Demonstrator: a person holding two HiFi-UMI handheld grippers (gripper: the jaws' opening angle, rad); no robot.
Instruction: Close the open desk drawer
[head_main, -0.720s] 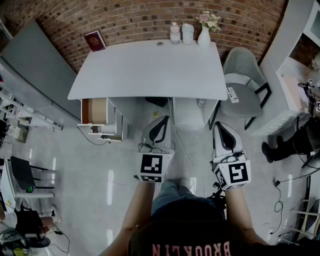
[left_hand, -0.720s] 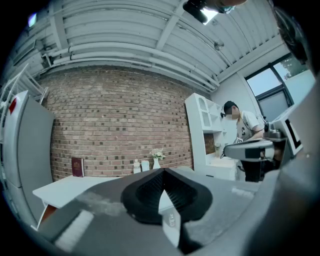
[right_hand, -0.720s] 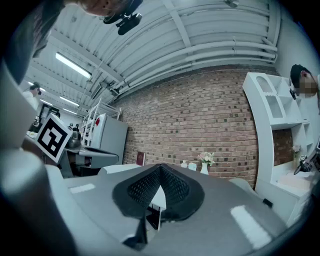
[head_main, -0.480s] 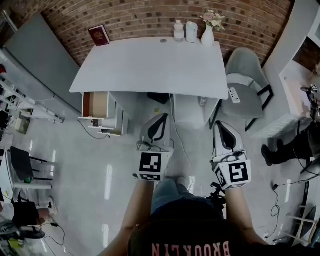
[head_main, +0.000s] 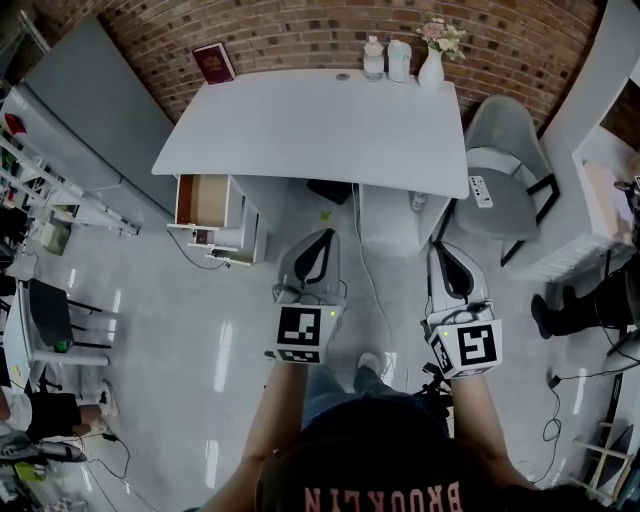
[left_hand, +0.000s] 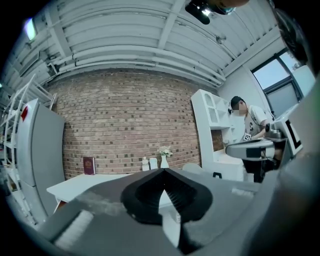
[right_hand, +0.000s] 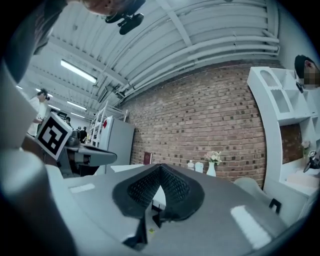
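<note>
The white desk (head_main: 310, 130) stands ahead against a brick wall. Its drawer unit (head_main: 212, 225) sits under the desk's left end, and the top drawer (head_main: 203, 200) is pulled out, showing a wood-brown inside. My left gripper (head_main: 322, 238) is held level in front of the desk's middle, shut and empty, to the right of the drawer and well short of it. My right gripper (head_main: 443, 252) is level beside it, also shut with nothing in it. In the left gripper view the desk (left_hand: 75, 184) shows beyond the closed jaws; in the right gripper view the desk (right_hand: 125, 169) lies ahead.
On the desk's far edge stand a dark red book (head_main: 213, 62), a bottle (head_main: 374, 58), a white container (head_main: 400, 60) and a vase of flowers (head_main: 433, 55). A grey chair (head_main: 505, 165) is right of the desk. A grey cabinet (head_main: 85, 110) is at left. A cable (head_main: 362, 270) runs on the floor.
The view has shifted: the desk and drawer now lie lower and further right in the head view. Both grippers keep the same pose, shut.
</note>
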